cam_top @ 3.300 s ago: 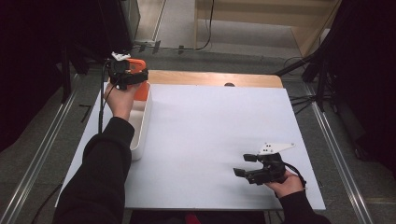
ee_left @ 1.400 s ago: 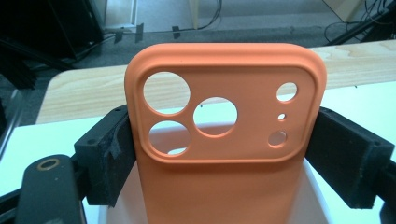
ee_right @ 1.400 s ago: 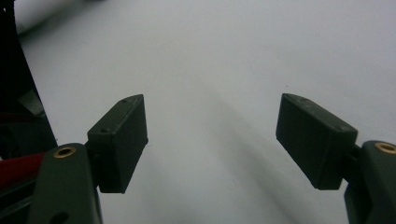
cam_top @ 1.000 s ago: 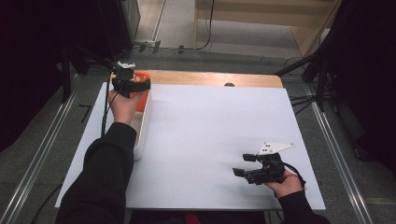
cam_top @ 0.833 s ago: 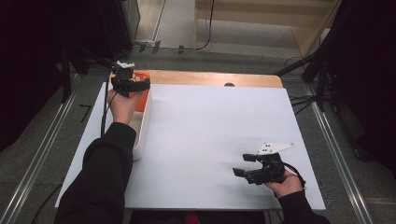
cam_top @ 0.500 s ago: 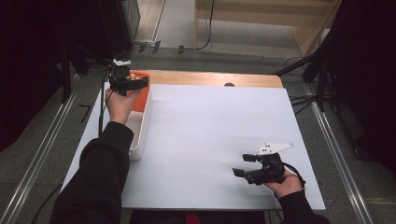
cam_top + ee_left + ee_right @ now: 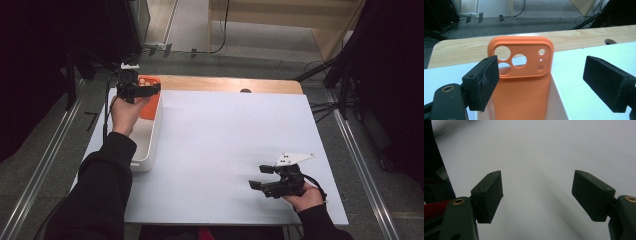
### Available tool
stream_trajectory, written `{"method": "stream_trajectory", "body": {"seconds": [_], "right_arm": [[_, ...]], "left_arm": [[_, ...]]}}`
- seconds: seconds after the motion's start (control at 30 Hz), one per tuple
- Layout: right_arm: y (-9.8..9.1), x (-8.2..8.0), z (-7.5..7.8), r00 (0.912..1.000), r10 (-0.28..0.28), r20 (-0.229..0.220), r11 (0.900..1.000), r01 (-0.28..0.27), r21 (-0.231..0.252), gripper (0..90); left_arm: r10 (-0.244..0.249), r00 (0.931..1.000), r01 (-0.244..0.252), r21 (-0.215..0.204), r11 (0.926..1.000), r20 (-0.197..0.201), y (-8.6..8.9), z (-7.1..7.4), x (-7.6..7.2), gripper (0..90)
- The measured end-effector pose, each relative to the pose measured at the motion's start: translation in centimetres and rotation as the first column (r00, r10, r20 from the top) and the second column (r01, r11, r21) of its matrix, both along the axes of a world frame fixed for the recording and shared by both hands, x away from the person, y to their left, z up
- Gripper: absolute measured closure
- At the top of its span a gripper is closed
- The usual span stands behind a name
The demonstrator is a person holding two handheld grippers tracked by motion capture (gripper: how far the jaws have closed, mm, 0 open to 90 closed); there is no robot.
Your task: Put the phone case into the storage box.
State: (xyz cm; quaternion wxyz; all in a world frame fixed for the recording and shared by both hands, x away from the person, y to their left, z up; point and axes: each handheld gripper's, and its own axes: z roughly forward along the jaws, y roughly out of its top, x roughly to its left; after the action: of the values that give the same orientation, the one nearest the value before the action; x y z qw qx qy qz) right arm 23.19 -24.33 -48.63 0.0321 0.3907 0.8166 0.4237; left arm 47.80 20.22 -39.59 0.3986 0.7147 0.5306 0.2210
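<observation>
A white-topped table [image 7: 225, 150] with a wooden far edge is seen from the high view, and at its left side a white tray [image 7: 148, 145] is placed, with an orange phone case [image 7: 149, 102] leaned in its far end. In the left gripper view, the case's camera cut-outs are made out and the left hand-held gripper [image 7: 541, 82] is seen wide open, nothing held, the case standing just beyond its jaws. The right hand-held gripper [image 7: 260, 176] is held low over the near right of the table, and is shown in its own view equally wide open and empty over bare white surface.

High view above the near edge, facing forward and down over the white worktop [image 7: 225, 145], each tool view close, low, sharing that worktop
</observation>
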Motion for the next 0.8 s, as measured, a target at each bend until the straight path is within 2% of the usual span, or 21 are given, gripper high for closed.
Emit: {"method": "stream_trajectory", "body": {"seconds": [0.47, 0.67, 0.8], "right_arm": [[0.2, 0.0, 0.0, 1.0000, 0.007, 0.000, 1.0000, -0.007, -0.004, 23.7], [0.1, 0.0, 0.0, 1.0000, 0.004, 0.000, 1.0000, -0.004, -0.003, 23.7], [0.1, 0.0, 0.0, 1.0000, 0.002, 0.002, 1.0000, -0.002, 0.000, 23.7]], "left_arm": [[-0.088, 0.9960, 0.087, -0.024, 0.9959, -0.019, -0.2, 1.3, -1.4, 13.5], [-0.150, 0.9882, 0.148, -0.054, 0.9875, -0.031, -0.4, 1.7, -2.0, 13.5], [-0.183, 0.9827, 0.181, -0.058, 0.9817, -0.028, -0.8, 1.9, -2.4, 13.4]]}}
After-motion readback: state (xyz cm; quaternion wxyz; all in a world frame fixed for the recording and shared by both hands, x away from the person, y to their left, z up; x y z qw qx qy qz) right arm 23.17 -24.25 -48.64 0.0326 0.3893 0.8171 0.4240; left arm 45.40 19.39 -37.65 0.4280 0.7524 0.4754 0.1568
